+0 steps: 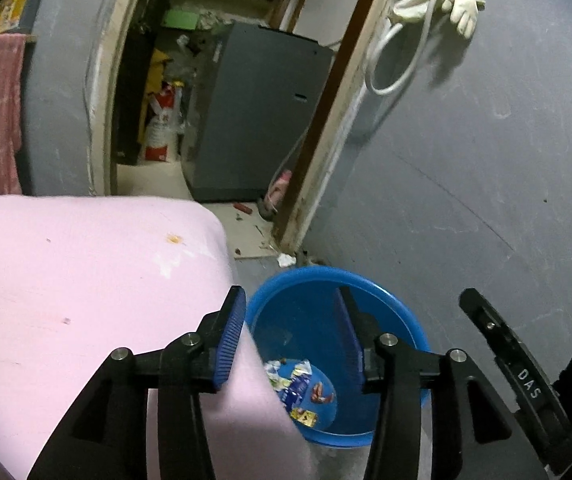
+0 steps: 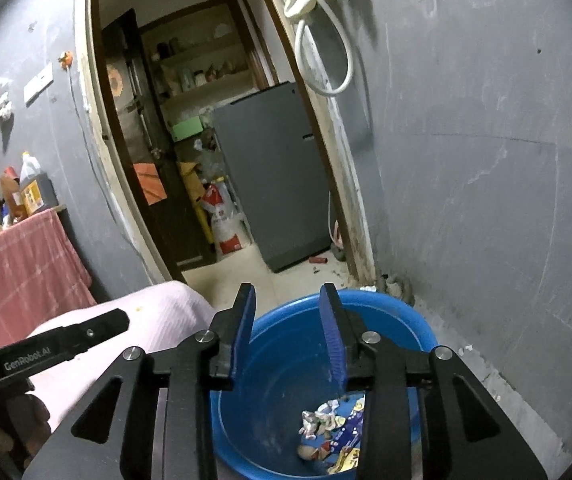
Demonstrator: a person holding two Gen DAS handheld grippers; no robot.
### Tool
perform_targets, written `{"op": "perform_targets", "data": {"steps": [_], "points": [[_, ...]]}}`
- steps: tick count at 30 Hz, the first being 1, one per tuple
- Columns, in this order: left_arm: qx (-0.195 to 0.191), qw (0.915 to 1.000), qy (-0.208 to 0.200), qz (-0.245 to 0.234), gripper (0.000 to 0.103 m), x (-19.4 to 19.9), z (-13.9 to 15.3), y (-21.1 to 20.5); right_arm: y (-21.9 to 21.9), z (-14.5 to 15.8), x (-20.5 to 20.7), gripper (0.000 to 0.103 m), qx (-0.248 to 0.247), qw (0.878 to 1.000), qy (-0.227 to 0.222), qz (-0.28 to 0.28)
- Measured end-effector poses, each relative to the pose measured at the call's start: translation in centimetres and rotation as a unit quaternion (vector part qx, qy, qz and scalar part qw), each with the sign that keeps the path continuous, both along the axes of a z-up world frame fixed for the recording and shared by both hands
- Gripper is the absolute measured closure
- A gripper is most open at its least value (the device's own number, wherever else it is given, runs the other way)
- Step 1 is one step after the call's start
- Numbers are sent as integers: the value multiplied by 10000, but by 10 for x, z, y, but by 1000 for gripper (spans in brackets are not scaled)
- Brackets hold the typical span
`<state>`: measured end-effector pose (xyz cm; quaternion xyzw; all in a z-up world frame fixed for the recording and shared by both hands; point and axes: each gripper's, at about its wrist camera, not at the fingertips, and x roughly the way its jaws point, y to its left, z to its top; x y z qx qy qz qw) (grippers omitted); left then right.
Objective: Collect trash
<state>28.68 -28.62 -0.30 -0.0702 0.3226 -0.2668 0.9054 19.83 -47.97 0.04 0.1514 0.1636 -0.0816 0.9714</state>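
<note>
A blue plastic tub [image 1: 402,312] [image 2: 410,316] stands on the floor by the grey wall. Several crumpled wrappers [image 1: 298,390] [image 2: 332,424] lie at its bottom. My left gripper [image 1: 288,340] hangs over the tub's left rim, open, with nothing between its blue pads; its left finger overlaps the pink cloth. My right gripper [image 2: 288,332] hovers above the tub, open and empty. In the left wrist view the right gripper's black arm shows at the lower right; in the right wrist view the left gripper's arm shows at the lower left.
A pink-covered surface [image 1: 86,288] [image 2: 158,320] presses against the tub's left side. Behind lies a doorway with a grey fridge [image 1: 262,112] [image 2: 274,172] and sacks. A white scrap [image 1: 285,259] lies on the floor beyond the tub. Gloves and a hose [image 1: 426,12] hang on the wall.
</note>
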Motion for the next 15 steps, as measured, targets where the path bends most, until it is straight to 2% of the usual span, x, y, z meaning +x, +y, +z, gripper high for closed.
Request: {"op": "perform_targets", "data": {"steps": [1,3,7,10,11,12,14,15], "points": [[3,10000,-51,38,59,-2,3,3,1,2,-2,67,-31,10000,-38,-3],[-27,9998,-151,104,49,-6,8,10,4,8,-6,58,-109,9998,-144,-30],[-98,9988,-394,280,37,-16,21,26,10,19,-17,51,-247,9992,-326,-44],[-132,9976,-557,397,22,-24,30,39,15,28,-26,47,-324,9984,-469,-32],[-144,9969,-634,447,18,-28,33,44,17,30,-29,43,-348,9981,-506,-31],[-155,9962,-703,490,14,-30,37,47,19,33,-32,34,-365,9978,-551,-27],[-168,9945,-859,569,7,-38,44,54,23,37,-41,25,-386,9970,-667,-21],[-186,9937,-921,607,6,-41,46,58,26,40,-44,25,-390,9967,-710,-12]]}}
